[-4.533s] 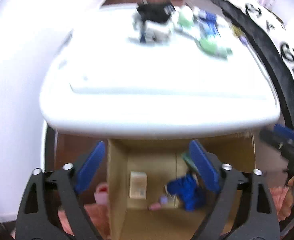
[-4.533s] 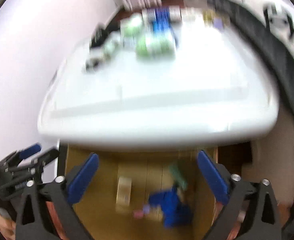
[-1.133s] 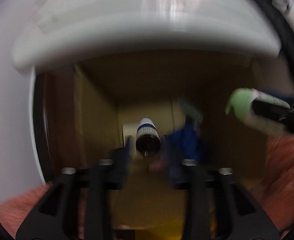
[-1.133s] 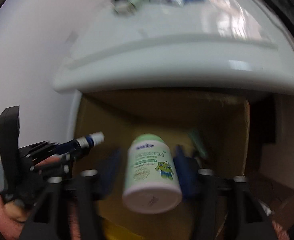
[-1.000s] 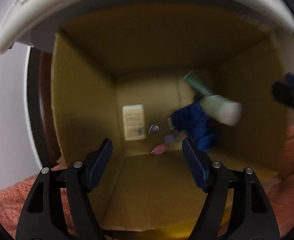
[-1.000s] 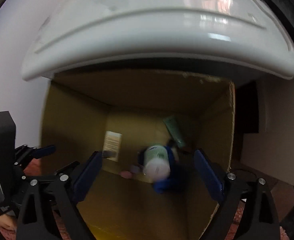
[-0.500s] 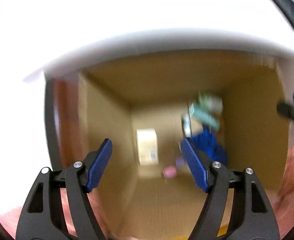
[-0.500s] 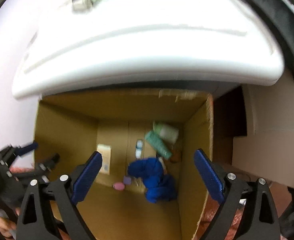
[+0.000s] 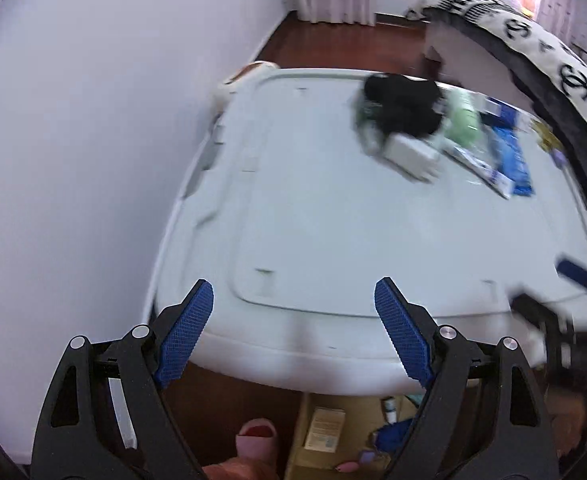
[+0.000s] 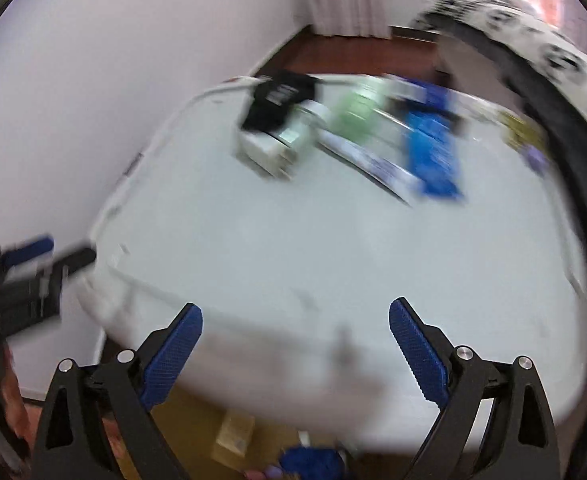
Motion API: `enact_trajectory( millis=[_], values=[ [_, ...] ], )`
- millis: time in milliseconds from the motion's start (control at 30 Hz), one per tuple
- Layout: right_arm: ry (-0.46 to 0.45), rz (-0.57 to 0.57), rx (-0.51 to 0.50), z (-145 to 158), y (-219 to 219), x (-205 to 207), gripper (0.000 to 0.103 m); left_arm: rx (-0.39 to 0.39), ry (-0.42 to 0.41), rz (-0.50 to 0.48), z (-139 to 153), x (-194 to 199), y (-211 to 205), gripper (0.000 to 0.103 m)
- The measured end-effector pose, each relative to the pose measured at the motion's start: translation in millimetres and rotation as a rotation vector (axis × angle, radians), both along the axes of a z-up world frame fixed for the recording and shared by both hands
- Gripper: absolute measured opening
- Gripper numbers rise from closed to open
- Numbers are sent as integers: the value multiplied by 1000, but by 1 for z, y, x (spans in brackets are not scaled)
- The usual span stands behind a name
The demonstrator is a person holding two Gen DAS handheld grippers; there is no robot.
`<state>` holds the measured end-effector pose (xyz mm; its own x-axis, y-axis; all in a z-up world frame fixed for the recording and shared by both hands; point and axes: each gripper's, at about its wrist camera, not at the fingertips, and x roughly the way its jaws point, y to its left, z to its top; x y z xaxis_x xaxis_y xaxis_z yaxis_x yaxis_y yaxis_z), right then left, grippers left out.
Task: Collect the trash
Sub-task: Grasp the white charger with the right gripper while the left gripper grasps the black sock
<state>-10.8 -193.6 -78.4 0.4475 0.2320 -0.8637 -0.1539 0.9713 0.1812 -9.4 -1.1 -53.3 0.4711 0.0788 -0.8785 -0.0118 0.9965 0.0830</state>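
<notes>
A white table point(image 9: 333, 220) fills both wrist views. At its far side lies the trash: a black cloth point(image 9: 403, 100), a white box point(image 9: 411, 154), a green packet point(image 9: 463, 116), a blue packet point(image 9: 511, 156). The same pile shows blurred in the right wrist view, with the black cloth point(image 10: 279, 98) and blue packet point(image 10: 433, 148). My left gripper point(image 9: 293, 316) hangs over the table's near edge, its jaws opening, nothing between them. My right gripper point(image 10: 295, 340) stands open and empty above the near edge too. Below the edge sits a cardboard box point(image 9: 297, 440) holding dropped items.
A white wall point(image 9: 73, 140) runs along the left. A bed with a black-and-white patterned cover point(image 9: 533, 36) curves along the right. Dark wood floor point(image 9: 333, 44) shows beyond the table. A pink slipper toe point(image 9: 255, 438) lies by the cardboard box.
Both grippers rose from over the cardboard box, where a small bottle and a green-capped bottle had dropped, and now face the table top. The left jaws have spread wider.
</notes>
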Motion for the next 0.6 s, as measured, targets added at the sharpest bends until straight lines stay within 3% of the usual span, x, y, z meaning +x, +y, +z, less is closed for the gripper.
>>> enact_trajectory(
  millis=[133,200,267,400,600],
  values=[
    [-58,101,-16,-6,41,67,91,-128,69,44,-12,-1,24,81],
    [-72,138,-38,-10,56,92,84,-176,93,49,-18,-1,27,81],
    [-81,170,-94,-15,71,118,76,-193,97,48,-19,1,27,81],
    [-69,196,-180,-28,86,149,70,-230,79,38,-10,-1,28,81],
    [-78,239,-322,-38,115,159,63,-239,97,34,-15,-3,28,81]
  ],
)
